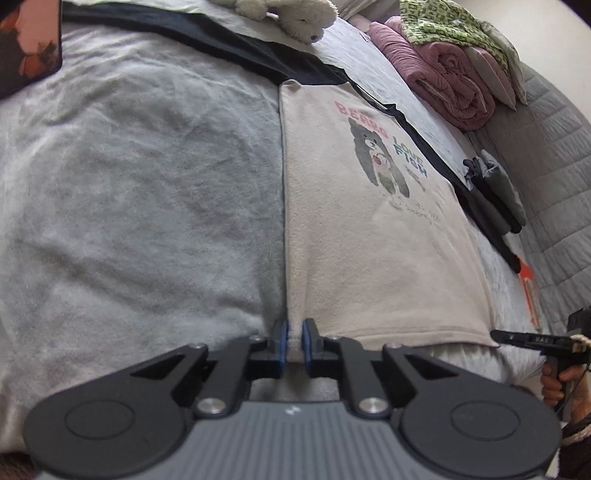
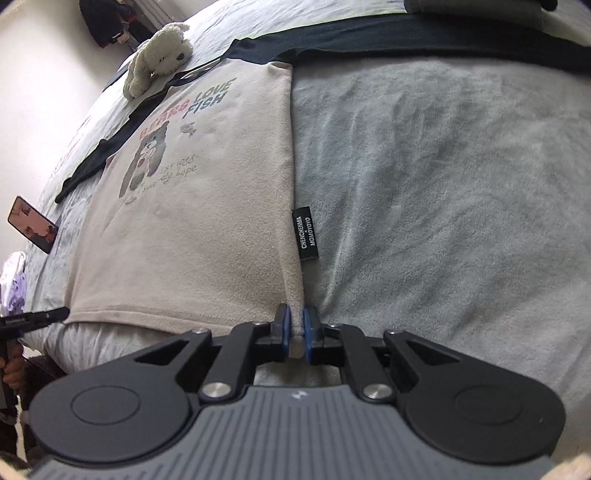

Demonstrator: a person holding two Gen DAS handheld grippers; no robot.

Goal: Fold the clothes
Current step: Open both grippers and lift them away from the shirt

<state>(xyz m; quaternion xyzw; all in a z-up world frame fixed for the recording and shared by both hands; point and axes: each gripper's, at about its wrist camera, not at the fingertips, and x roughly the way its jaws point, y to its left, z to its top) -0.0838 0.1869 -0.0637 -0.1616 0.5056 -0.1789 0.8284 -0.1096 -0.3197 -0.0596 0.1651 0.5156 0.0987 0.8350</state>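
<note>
A cream sweatshirt [image 1: 369, 240] with a bear print and dark sleeves lies flat on the bed, its hem toward me. My left gripper [image 1: 294, 341] is shut on the hem's left corner, with a fold of cream cloth pinched between the blue pads [image 1: 282, 341]. In the right wrist view the same sweatshirt [image 2: 192, 229] shows a black label [image 2: 305, 233] on its side seam. My right gripper [image 2: 296, 332] is shut on the hem corner just below that label. Each view shows the other gripper at the far corner of the hem: the right gripper [image 1: 496, 334] and the left gripper [image 2: 62, 313].
A pale grey fleece blanket [image 1: 147, 184] covers the bed under the sweatshirt. A white plush toy [image 2: 159, 55] lies past the collar. Folded pink bedding [image 1: 443, 81], a green patterned cloth [image 1: 443, 26] and dark folded clothes [image 1: 495, 192] sit along one side. A phone [image 2: 33, 229] lies near the bed's edge.
</note>
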